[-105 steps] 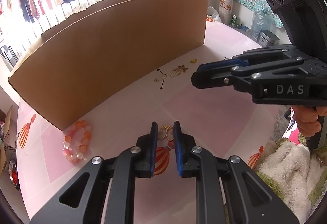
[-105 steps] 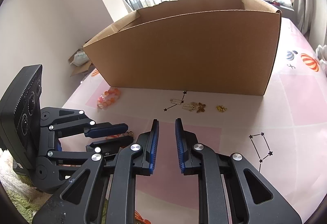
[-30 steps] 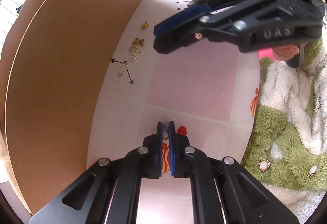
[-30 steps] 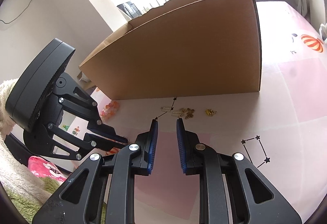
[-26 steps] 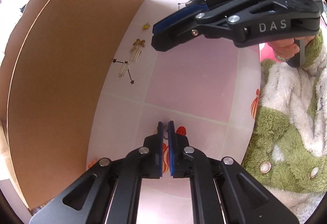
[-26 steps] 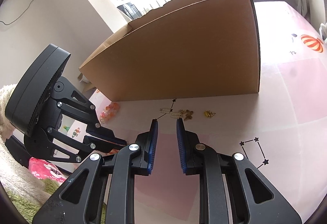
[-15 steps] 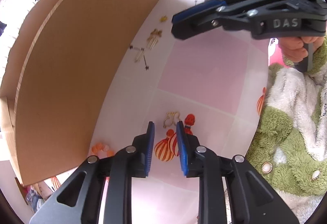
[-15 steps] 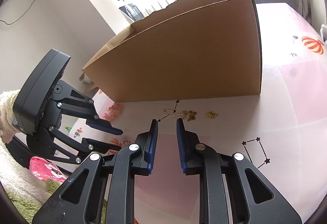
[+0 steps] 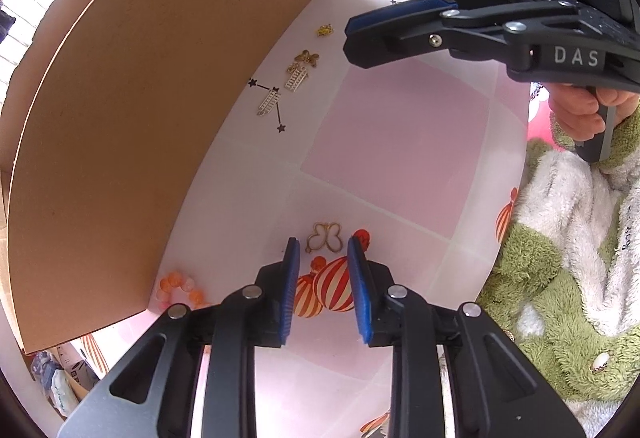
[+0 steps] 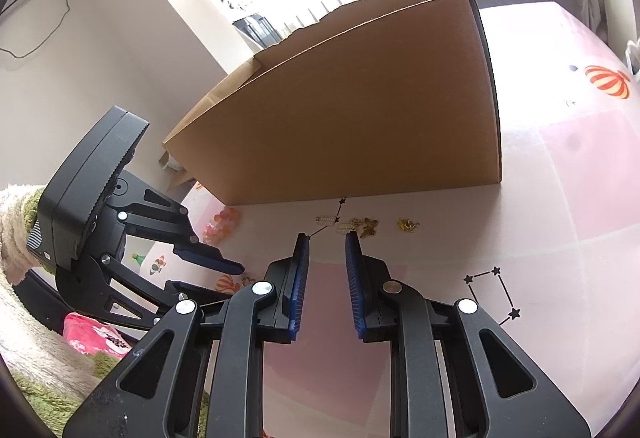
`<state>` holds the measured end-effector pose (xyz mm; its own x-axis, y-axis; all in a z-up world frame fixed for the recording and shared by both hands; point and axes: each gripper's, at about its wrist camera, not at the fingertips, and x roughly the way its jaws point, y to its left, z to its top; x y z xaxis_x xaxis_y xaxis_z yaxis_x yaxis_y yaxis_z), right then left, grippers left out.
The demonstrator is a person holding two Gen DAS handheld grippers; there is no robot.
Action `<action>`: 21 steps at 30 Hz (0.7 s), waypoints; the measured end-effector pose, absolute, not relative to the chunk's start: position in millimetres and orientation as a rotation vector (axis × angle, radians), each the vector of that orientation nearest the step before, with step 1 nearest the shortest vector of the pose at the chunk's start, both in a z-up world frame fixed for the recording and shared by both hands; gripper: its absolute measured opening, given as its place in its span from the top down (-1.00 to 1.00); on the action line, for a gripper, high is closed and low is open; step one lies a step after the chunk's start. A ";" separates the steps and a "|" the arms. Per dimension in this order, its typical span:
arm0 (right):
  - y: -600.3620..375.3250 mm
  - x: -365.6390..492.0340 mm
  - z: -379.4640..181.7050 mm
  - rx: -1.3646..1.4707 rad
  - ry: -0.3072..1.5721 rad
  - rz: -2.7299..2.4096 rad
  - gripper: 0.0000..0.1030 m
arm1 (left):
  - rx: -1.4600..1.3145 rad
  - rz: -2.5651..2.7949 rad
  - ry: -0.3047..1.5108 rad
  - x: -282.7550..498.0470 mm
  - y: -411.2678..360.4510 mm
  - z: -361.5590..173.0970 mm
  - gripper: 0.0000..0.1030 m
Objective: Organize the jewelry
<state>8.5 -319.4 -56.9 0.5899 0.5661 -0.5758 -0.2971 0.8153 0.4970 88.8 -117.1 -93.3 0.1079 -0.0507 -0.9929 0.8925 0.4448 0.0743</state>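
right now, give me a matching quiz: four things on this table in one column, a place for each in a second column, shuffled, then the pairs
Things:
1. butterfly outline charm
2. orange bead bracelet
3. small gold piece
4. right gripper

Places:
A. by the near corner of the cardboard box
B. last in the row along the box wall, nearest its far corner
C. just ahead of the left gripper, level with its open fingertips
D. held above the pink tablecloth, nothing between its pads

Pairs: 1-C, 2-A, 3-B, 4-D
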 end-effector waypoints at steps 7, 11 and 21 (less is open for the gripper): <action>-324.3 7.5 -60.7 0.397 0.785 0.519 0.61 | 0.878 -0.842 1.295 79.7 -135.8 -88.9 0.71; -326.9 7.5 -63.0 0.405 0.784 0.523 0.61 | 0.875 -0.837 1.289 79.7 -140.0 -87.3 0.80; -335.1 6.5 -61.2 0.417 0.769 0.510 0.61 | 0.856 -0.863 1.279 67.7 -157.7 -69.9 0.97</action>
